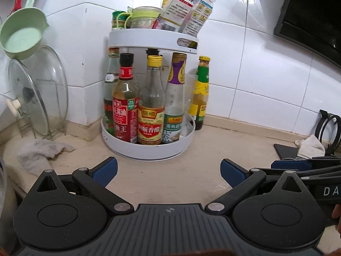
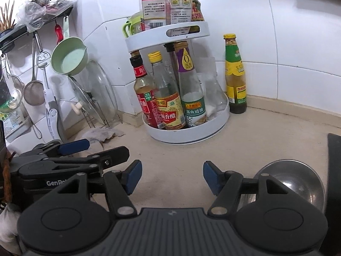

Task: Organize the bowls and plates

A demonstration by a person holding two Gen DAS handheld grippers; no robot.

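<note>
My left gripper (image 1: 168, 171) hangs open over the beige counter with nothing between its blue pads. My right gripper (image 2: 172, 176) is also open and empty, just above the same counter. A steel bowl (image 2: 298, 183) sits at the lower right of the right wrist view, partly behind the right finger. The left gripper (image 2: 74, 151) shows side-on at the left of the right wrist view, and the right gripper (image 1: 298, 166) shows at the right edge of the left wrist view. No plates are in view.
A white two-tier turntable rack (image 1: 149, 147) with sauce bottles stands in the tiled corner ahead. A green-labelled bottle (image 2: 235, 74) stands beside it. Glass lids on a wire rack (image 1: 38, 93), a hanging green ladle (image 1: 21, 36) and a grey rag (image 1: 40, 151) lie left. A stove edge (image 2: 334, 170) is right.
</note>
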